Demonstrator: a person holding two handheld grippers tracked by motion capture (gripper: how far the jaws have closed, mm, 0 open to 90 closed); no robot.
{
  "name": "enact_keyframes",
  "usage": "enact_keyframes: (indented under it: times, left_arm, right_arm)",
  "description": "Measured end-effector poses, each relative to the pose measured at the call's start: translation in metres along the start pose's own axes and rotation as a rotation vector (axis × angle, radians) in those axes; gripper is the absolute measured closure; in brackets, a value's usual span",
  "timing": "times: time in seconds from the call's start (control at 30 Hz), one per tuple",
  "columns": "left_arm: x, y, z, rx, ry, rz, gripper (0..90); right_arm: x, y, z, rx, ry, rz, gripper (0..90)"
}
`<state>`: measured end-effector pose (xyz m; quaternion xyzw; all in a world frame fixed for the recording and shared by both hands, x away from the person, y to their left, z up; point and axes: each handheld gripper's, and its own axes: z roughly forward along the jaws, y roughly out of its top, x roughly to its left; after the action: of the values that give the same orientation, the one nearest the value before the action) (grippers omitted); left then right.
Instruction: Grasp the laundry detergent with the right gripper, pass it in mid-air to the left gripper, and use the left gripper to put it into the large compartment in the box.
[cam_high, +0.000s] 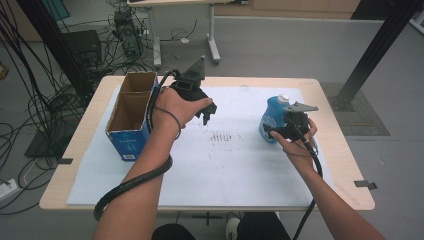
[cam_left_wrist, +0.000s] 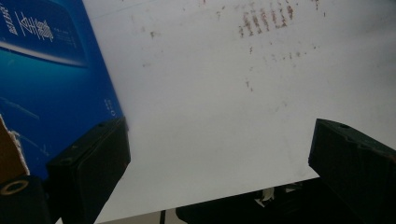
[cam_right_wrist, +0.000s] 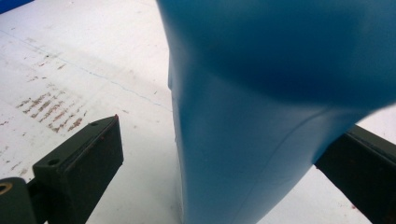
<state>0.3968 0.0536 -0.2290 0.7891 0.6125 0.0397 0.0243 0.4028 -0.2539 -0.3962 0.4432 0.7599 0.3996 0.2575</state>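
High view: my left gripper (cam_high: 207, 111) hovers by open blue cardboard box (cam_high: 131, 116) on desk (cam_high: 90, 165).
Left gripper view: jaws spread, empty.
Right gripper view: my right gripper (cam_right_wrist: 224, 163) straddles upright blue plastic bottle (cam_right_wrist: 261, 116), unclenched. Likely boxing bottle; unstarted.
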Motion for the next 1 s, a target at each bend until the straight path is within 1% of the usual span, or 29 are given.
enact_keyframes:
  times: [0.77, 0.93, 0.97, 1.0]
  left_arm:
    - [0.0001, 0.0002, -0.0005, -0.001, 0.004, 0.000, 5.9]
    - [0.0002, 0.0001, 0.0001, -0.003, -0.002, -0.001, 5.9]
    - [0.0006, 0.0000, 0.0002, 0.001, -0.002, 0.003, 6.0]
    - [0.0005, -0.0001, 0.0003, 0.003, -0.001, 0.002, 6.0]
  right_arm:
    - [-0.0008, -0.0002, 0.0001, 0.000, 0.003, 0.003, 2.9]
    - [-0.0014, -0.0003, 0.0019, 0.008, 0.007, -0.001, 6.6]
    - [-0.0017, -0.0004, 0.0026, 0.011, 0.008, 0.000, 7.2]
    - [-0.0023, -0.0006, 0.0030, 0.011, 0.005, 0.000, 9.3]
